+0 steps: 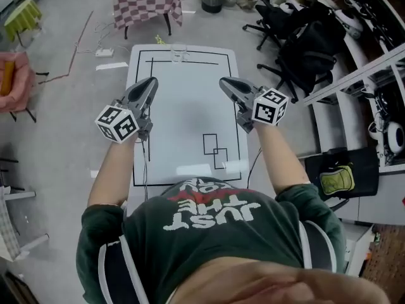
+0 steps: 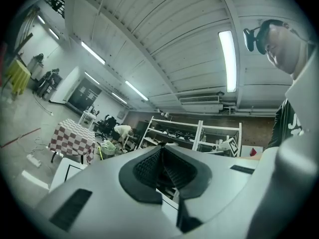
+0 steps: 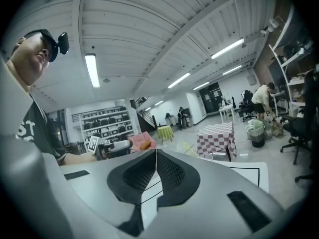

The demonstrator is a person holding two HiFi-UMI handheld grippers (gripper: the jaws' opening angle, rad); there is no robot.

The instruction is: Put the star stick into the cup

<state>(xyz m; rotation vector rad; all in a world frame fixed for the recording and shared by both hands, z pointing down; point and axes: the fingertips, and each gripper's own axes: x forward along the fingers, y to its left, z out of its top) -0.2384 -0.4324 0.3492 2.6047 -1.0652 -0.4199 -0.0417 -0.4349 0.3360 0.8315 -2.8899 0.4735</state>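
A: What could go wrong from here?

B: The star stick (image 1: pixel 158 40), which I take to be that small yellow thing at 12 o'clock past the far edge of the white table (image 1: pixel 190 116), is thin. I can't tell what it rests on. A gripper arriving with its jaws together would likely nudge it away instead of taking it. The clear cup (image 1: pixel 179 54) stands just beside it at the table's far edge, looks light, and a careless reach could tip it.

A: And the grippers?

B: The left gripper (image 1: pixel 153 80) hangs over the table's 9 o'clock side with its ribbed pads pressed together and nothing between them. The right gripper (image 1: pixel 223 81), at 3 o'clock, is the same: closed up, empty, touching nothing. Both are well apart from stick and cup, so one must open before any pick.
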